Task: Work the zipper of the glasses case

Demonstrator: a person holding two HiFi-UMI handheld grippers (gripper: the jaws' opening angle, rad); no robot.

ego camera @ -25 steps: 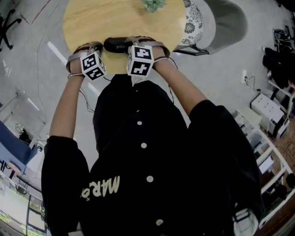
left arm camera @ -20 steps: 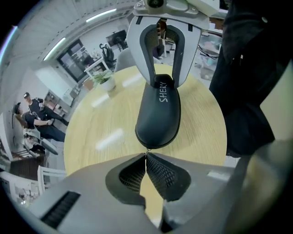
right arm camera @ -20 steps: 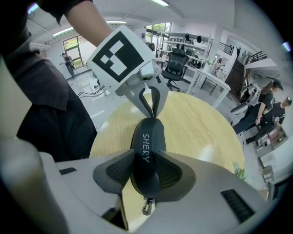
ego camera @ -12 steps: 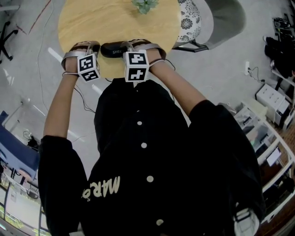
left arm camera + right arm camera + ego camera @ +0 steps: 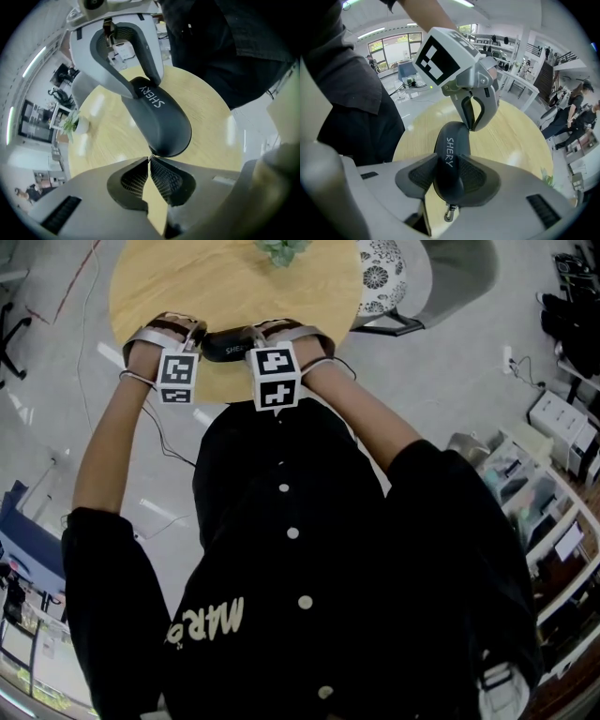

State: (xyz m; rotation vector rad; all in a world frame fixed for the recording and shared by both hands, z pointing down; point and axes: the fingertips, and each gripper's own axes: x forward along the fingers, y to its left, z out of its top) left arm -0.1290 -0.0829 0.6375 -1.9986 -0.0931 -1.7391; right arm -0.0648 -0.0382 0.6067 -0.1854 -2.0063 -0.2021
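Glasses case (image 5: 451, 140) — dark, lettered SHERY — lies at the near edge of the round wooden table (image 5: 187, 287), with the right gripper (image 5: 450, 176) clamped across it near one end. Left gripper (image 5: 149, 162) has its jaws pinched together on the small metal zipper pull (image 5: 149, 159) at the other end.

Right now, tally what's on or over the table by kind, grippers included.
Case: 1
Plant: 1
Grippers: 2, left gripper shut on the zipper pull, right gripper shut on the case
Total: 4
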